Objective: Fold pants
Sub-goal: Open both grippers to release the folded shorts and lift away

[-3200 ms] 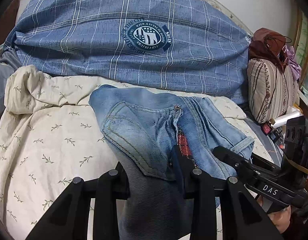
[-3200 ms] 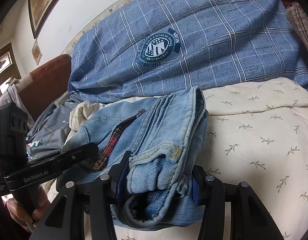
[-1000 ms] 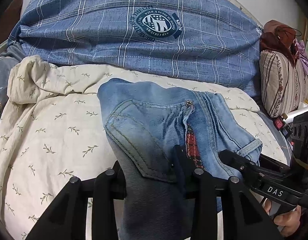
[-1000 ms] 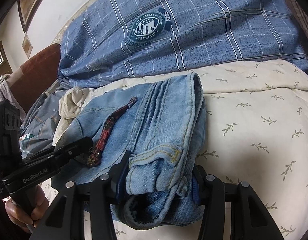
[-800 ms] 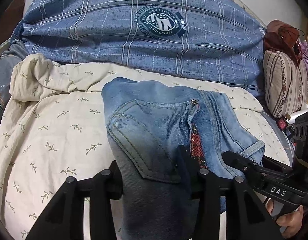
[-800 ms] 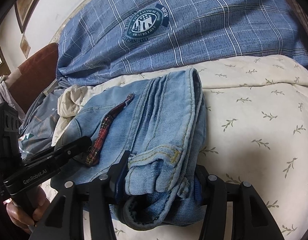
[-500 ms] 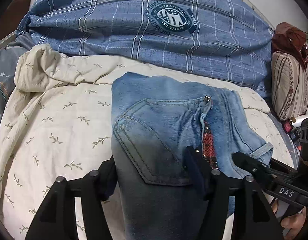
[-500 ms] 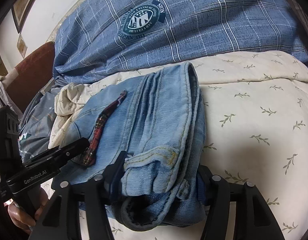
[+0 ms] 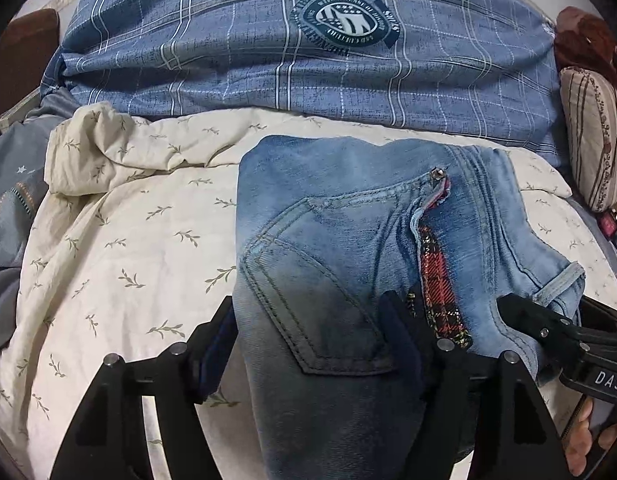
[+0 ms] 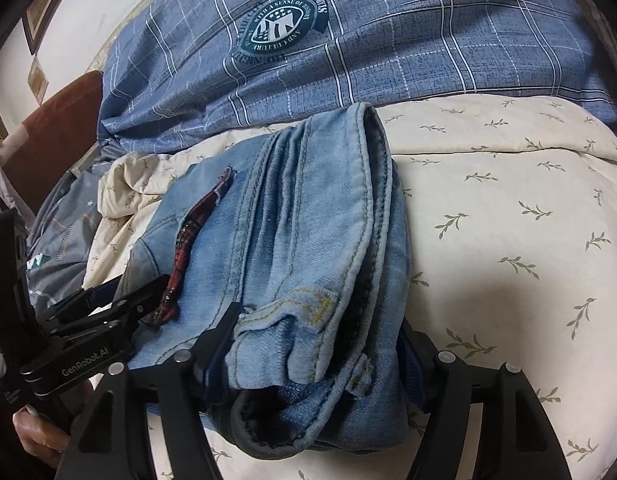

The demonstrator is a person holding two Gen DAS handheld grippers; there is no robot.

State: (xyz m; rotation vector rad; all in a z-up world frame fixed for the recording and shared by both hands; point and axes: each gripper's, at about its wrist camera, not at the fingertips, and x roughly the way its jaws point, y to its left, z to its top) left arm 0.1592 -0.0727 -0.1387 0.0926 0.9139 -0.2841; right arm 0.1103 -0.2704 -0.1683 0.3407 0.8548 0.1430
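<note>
I see bare cream sheet (image 9: 120, 264) free toward the bed's left and right edges; the folded jeans (image 9: 332, 264) and the blue plaid duvet (image 9: 236, 56) block ahead.

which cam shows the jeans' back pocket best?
Left wrist: the back pocket faces the lens, its stitched outline fully visible on the jeans. Right wrist sees those jeans edge-on, mostly waistband folds; only a sliver of pocket seam shows.

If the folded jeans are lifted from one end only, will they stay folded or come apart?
The folded jeans would probably sag and unfold: the denim drapes in soft layers. The bulky stacked waistband suggests some weight.
</note>
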